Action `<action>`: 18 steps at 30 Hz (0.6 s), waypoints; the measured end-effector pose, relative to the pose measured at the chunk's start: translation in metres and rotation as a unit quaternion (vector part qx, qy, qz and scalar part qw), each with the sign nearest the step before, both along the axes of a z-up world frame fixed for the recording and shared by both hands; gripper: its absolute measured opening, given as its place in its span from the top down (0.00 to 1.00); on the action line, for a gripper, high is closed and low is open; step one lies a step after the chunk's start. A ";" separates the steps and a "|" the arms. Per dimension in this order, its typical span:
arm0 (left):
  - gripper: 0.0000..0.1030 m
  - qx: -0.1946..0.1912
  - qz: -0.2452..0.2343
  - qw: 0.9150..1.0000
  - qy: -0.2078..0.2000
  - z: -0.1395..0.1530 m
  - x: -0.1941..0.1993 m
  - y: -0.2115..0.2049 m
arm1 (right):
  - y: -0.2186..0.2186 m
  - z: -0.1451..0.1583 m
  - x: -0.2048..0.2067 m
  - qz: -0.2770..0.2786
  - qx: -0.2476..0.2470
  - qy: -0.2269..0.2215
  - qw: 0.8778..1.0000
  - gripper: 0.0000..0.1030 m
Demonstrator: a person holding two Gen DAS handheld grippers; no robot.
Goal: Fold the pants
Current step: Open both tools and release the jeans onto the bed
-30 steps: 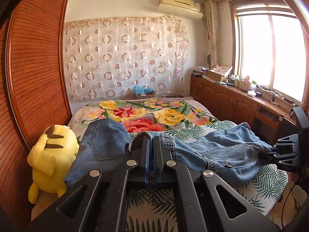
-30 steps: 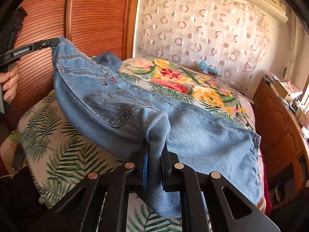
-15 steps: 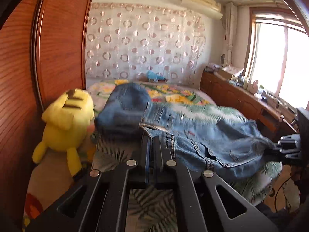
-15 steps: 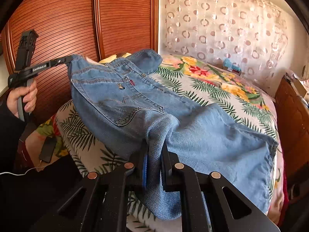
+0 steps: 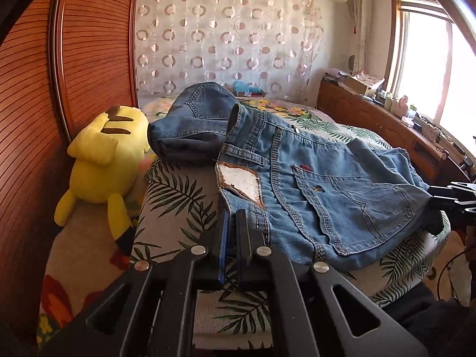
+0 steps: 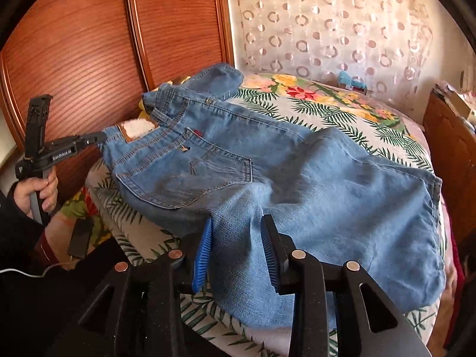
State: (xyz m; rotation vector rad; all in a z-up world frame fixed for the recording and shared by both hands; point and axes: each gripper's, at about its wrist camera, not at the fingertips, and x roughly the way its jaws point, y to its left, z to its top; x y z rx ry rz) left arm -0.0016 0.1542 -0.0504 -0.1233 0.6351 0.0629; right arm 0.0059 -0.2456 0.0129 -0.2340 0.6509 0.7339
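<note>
Already, in the left wrist view, the faded blue denim pants (image 5: 312,184) lay on the leaf-print bedspread (image 5: 178,196), long axis running rightward from the left gripper (image 5: 233,223), pressed together on the waistband beside the leather patch (image 5: 241,184). From the right wrist, the right gripper (image 6: 238,235) was opening, crotch fabric loose between its blue pads (image 6: 203,253), the waistband off to its upper left.

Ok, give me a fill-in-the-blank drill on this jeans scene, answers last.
1. The jeans lie on a bed cover printed with green ____.
2. The plush toy beside the bed is ____ in colour.
3. The left gripper pinches the jeans at the ____ end.

Answers: leaves; yellow; waistband
</note>
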 end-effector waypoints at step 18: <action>0.20 -0.002 -0.049 0.999 -0.013 0.005 0.020 -0.039 | -0.051 -0.009 -0.016 -0.090 0.027 -0.020 0.995 0.58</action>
